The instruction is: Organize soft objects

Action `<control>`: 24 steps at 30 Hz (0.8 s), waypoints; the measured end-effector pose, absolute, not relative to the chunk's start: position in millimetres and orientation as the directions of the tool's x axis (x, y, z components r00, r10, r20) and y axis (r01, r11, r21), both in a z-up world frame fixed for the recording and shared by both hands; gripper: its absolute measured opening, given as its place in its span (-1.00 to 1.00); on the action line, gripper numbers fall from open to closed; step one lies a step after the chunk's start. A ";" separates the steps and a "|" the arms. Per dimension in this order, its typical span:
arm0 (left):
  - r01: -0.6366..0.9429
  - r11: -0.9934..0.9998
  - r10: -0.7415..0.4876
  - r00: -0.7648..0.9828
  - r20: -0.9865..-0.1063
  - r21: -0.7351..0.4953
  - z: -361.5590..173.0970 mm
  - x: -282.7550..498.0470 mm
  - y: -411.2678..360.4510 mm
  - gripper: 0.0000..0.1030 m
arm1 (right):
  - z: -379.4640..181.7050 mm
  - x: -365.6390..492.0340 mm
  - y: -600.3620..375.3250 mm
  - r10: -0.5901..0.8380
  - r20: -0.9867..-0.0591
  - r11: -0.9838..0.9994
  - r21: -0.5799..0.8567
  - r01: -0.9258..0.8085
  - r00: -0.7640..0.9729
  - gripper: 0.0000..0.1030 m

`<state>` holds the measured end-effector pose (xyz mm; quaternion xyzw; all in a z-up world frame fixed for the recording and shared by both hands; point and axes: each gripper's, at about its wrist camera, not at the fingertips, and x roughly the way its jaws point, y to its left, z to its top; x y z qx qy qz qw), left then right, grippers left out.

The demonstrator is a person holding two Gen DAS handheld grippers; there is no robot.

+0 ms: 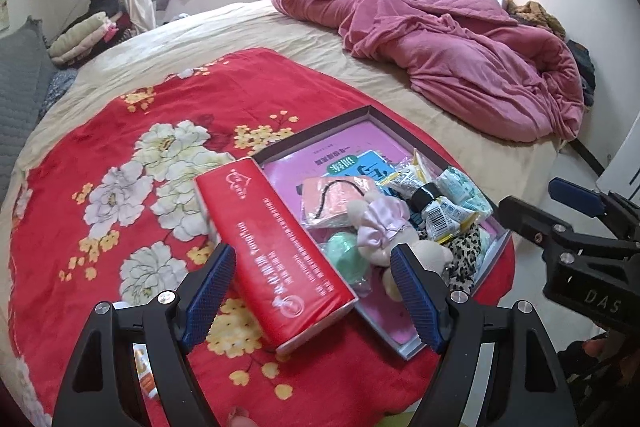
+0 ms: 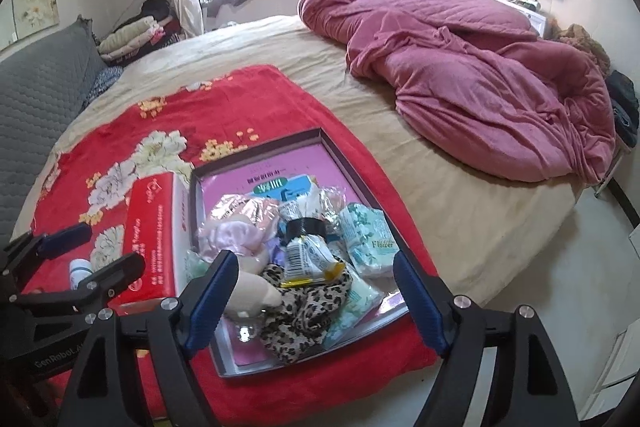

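The left tool point(image 1: 316, 291) is hanging wide open and gripping nothing — the red tissue pack point(image 1: 276, 259) is lying below its fingers, leaning on the tray's point(image 1: 404, 347) edge. The right tool point(image 2: 316, 295) is also gaping empty above the tray — a plush toy point(image 2: 252, 291), leopard-print cloth point(image 2: 304, 315) and floral packet point(image 2: 368, 239) are lying heaped inside, on the red blanket point(image 1: 120, 147) covering the bed point(image 2: 440, 207).

Bed point(image 1: 280, 23) under red blanket point(image 1: 120, 99), pink quilt point(image 1: 460, 55)

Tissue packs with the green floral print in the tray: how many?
2. One floral tissue pack at the tray's right edge, another partly under the leopard cloth. More may be buried.
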<state>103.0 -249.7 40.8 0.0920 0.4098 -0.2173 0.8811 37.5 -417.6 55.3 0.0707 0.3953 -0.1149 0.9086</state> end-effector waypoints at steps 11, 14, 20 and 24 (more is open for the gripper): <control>0.443 0.896 -0.315 0.603 -0.733 -0.021 61.1 77.2 -217.1 0.57 | 76.1 12.7 -393.4 -0.157 -0.695 0.961 0.056 0.271 0.701 0.55; 0.441 0.897 -0.320 0.610 -0.725 -0.025 66.4 69.6 -208.4 0.57 | 79.9 4.8 -385.7 -0.168 -0.688 0.961 0.045 0.273 0.706 0.55; 0.440 0.897 -0.323 0.621 -0.714 -0.023 74.2 53.0 -195.2 0.57 | 84.8 -14.1 -368.2 -0.178 -0.681 0.960 0.039 0.277 0.711 0.55; 0.435 0.900 -0.320 0.625 -0.712 -0.022 76.4 41.3 -185.7 0.57 | 82.3 -28.3 -359.2 -0.202 -0.683 0.953 0.029 0.302 0.702 0.55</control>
